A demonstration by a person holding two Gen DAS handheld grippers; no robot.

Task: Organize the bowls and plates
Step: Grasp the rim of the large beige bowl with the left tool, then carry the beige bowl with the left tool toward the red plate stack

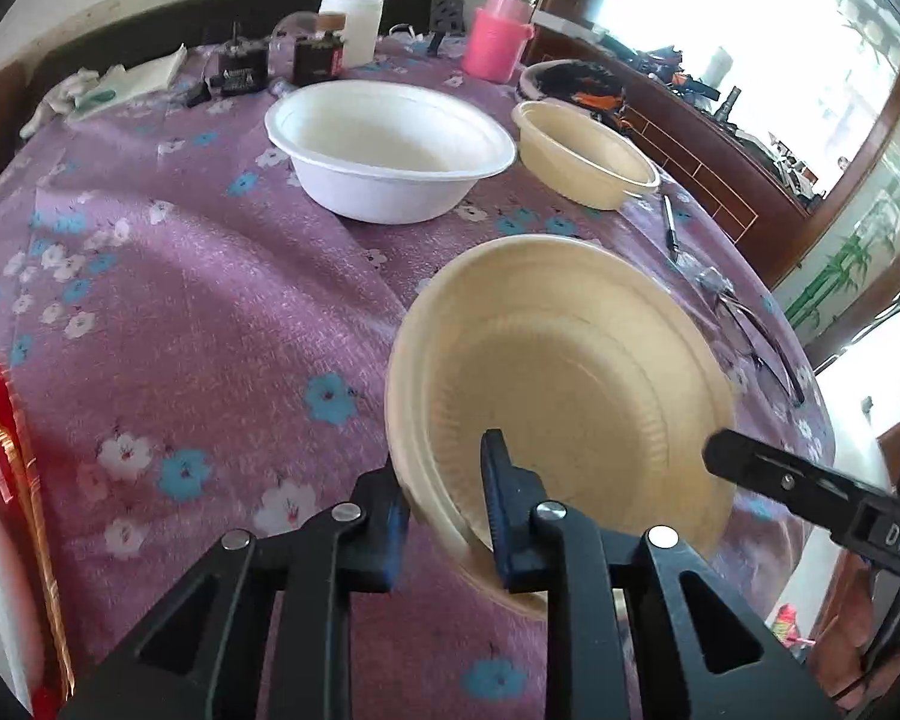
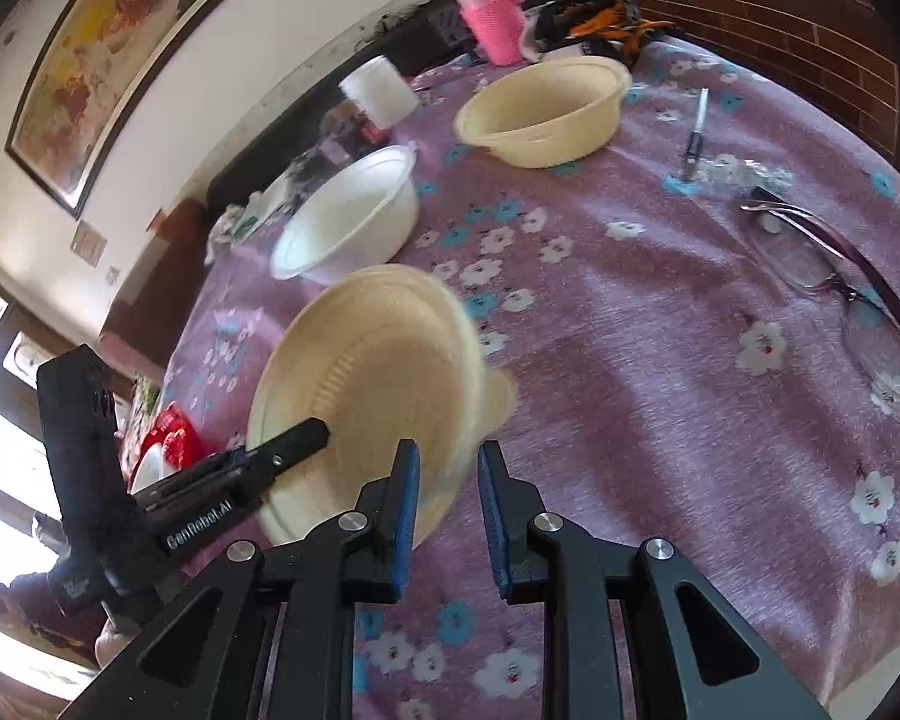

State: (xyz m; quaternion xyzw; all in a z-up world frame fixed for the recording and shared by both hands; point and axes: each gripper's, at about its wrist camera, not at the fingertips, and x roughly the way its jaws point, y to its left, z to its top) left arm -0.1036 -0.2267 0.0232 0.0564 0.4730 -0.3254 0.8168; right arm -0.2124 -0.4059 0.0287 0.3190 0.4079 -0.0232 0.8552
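Note:
My left gripper [image 1: 444, 480] is shut on the near rim of a cream bowl [image 1: 570, 372], with one finger inside and one outside, and holds it tilted above the purple flowered tablecloth [image 1: 180, 300]. The same cream bowl [image 2: 378, 372] shows in the right wrist view, blurred, with the left gripper's finger [image 2: 294, 441] inside it. My right gripper [image 2: 447, 480] is open and empty just right of that bowl. A white bowl [image 1: 390, 144] and a second cream bowl [image 1: 588, 150] sit further back; they also show in the right wrist view as the white bowl [image 2: 348, 216] and the cream bowl [image 2: 546, 108].
Glasses [image 2: 840, 276] and a pen [image 2: 695, 132] lie at the table's right. A pink bottle [image 1: 501, 30], a white cup [image 1: 354, 18] and small dark boxes [image 1: 270, 60] stand at the back. A red package [image 1: 0, 480] lies at the left edge.

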